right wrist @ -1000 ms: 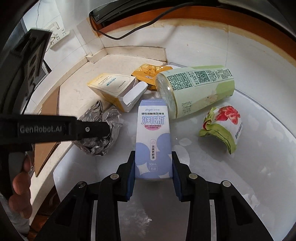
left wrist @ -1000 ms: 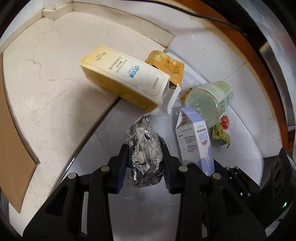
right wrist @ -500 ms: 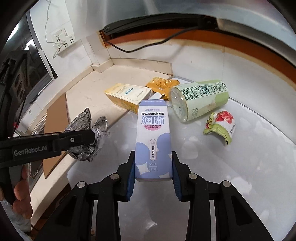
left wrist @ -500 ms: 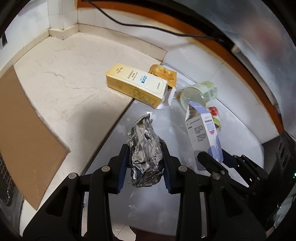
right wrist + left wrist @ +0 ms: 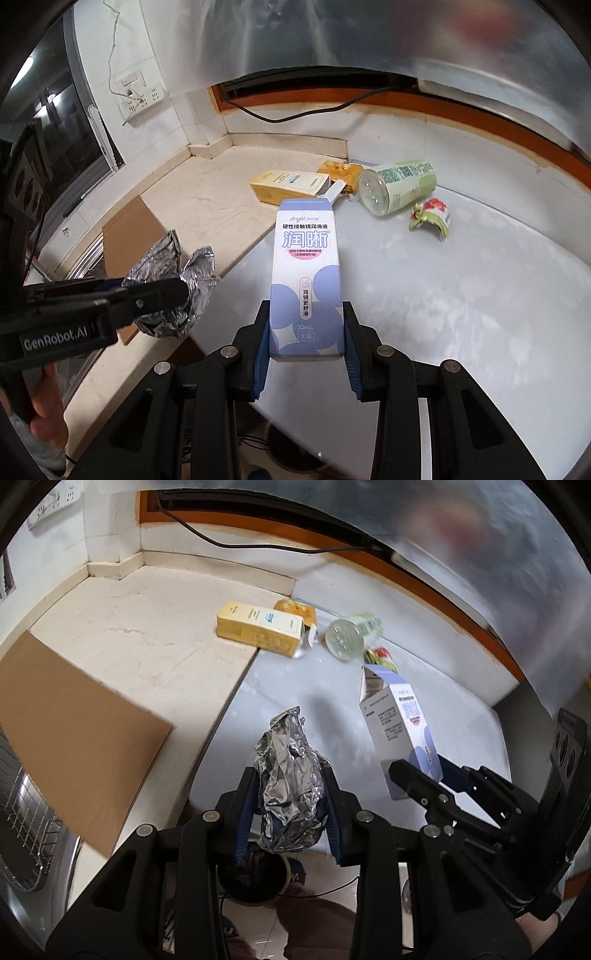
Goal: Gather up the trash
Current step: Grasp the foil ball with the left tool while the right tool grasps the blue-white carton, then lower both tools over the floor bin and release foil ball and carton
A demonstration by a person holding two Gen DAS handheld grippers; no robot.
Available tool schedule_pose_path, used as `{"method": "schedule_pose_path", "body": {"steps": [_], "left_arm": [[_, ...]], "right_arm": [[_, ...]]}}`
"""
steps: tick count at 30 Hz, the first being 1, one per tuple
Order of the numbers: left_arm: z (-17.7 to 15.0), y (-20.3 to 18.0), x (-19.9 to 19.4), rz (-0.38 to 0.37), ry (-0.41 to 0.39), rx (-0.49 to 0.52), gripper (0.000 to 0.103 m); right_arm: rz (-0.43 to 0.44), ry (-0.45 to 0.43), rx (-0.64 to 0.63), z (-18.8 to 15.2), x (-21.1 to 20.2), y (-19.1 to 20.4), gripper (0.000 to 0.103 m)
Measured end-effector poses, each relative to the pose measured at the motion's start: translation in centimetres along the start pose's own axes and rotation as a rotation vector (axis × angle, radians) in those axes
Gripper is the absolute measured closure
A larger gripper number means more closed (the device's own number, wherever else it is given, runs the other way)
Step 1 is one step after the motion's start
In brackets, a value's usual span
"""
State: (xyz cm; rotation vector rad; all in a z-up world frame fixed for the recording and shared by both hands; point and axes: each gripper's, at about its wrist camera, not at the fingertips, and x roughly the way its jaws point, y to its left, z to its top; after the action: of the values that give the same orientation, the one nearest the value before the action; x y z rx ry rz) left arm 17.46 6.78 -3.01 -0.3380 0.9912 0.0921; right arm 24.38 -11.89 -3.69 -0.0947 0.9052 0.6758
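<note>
The left tongs are clamped on a crumpled silver foil wad, creased and shiny, held above the bench's front edge. The right tongs are clamped on a tall white-and-lavender carton printed with blue characters, upright and held clear above the pale bench surface near that same front edge.

A home kitchen: a marble surface meets tiled walls, with wall sockets above it and a wire rack beside it.
</note>
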Motion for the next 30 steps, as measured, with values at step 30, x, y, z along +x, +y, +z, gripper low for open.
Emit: {"method": "schedule_pose_path", "body": {"steps": [30], "left_arm": [[-21.7, 3.0, 1.1, -0.054, 0.281, 0.211, 0.073]], "right_arm": [[-0.172, 0.262, 0.248, -27.4, -4.5, 10.6, 0.069]]}}
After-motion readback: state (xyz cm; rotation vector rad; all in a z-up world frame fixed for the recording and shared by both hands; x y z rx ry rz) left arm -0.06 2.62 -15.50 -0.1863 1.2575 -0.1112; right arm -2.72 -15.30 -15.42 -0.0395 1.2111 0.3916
